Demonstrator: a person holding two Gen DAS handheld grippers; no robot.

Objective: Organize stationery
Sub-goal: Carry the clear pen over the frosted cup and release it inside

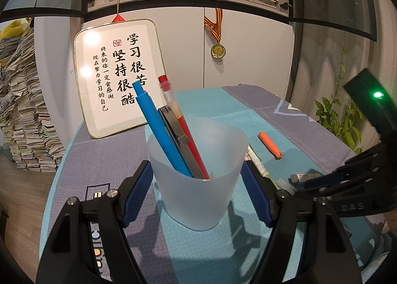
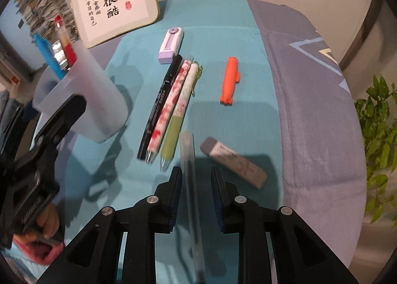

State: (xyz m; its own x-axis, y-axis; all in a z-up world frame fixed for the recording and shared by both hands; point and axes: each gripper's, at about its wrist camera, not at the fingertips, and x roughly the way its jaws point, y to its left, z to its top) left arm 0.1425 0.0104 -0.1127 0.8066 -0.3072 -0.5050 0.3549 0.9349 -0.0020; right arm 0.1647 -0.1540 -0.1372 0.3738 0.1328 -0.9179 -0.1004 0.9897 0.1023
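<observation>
So, sorting job is mid-way by my read. Biggest thing first: the table with its teal cloth, and on its left side stands the frosted cup. The left gripper is clamped on that cup, a pad pressed to each side, steadying it. Already in the cup: a blue pen, a metal utility knife and a red pen.

The right gripper hangs over the near middle of the cloth, pointing steeply down. Its jaws stand apart with a clear pen between them. The pen sits close to the left pad with a visible gap on the right, so it isn't pinched. It's blurry and I can't tell if it's lying flat on the cloth.

Still loose out there:
- black pen, floral pen and green-white pen, side by side just right of the cup
- eraser, near, just right of the clear pen
- orange carrot-shaped thing, further right
- lilac slider gadget, far end of the pen row

Next move, I'd guess: squeeze the clear pen square, lift it, tip it into the cup past the three already leaning there.
</observation>
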